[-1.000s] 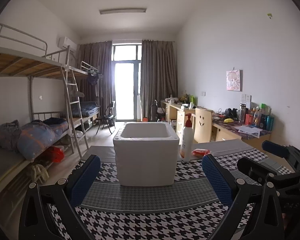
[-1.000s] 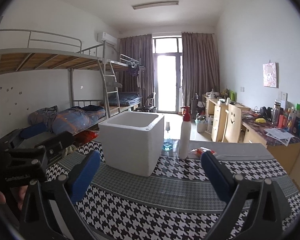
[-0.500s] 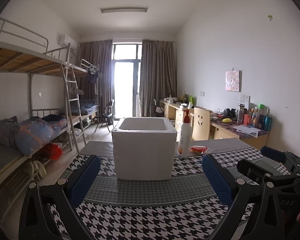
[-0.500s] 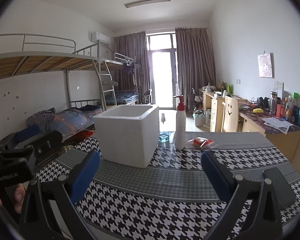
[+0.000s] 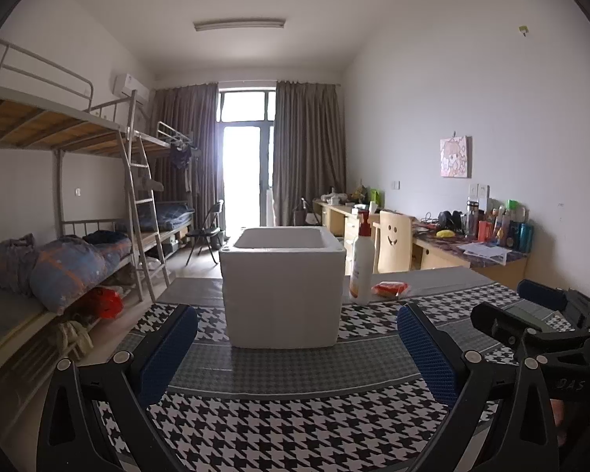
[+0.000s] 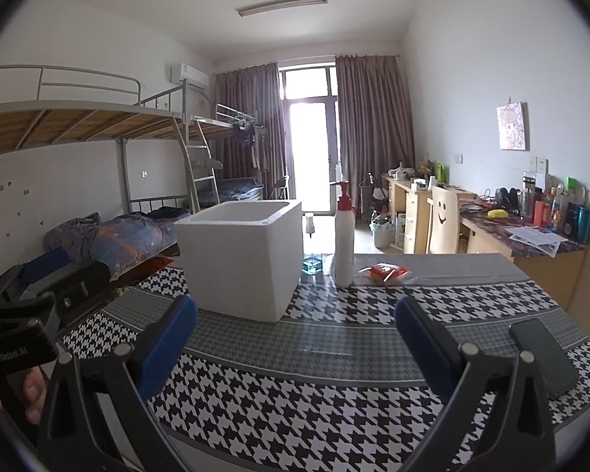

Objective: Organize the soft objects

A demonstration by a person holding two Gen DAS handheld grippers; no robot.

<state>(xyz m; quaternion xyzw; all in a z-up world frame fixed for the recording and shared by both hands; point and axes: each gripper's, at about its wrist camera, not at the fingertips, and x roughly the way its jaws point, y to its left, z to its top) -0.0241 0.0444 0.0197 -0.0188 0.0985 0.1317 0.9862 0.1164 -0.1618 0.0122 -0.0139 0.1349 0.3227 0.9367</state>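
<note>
A white foam box [image 5: 283, 291] stands open-topped on the houndstooth tablecloth [image 5: 287, 424], straight ahead of my left gripper [image 5: 296, 350]; it also shows in the right wrist view [image 6: 241, 259]. A red soft packet [image 5: 389, 289] lies right of the box, behind a white pump bottle [image 5: 361, 263]. In the right wrist view the packet [image 6: 385, 272] and bottle [image 6: 344, 244] sit ahead of my right gripper [image 6: 295, 340]. Both grippers are open and empty, hovering over the near table. What is inside the box is hidden.
A dark phone [image 6: 542, 358] lies on the table at the right. A small glass bottle [image 6: 311, 263] stands behind the box. Bunk beds [image 5: 59, 236] line the left, desks and a chair [image 5: 393, 242] the right.
Both views have lowered and drawn back a little, so the box and bottle look smaller and sit higher over the table. Both grippers stay open.
</note>
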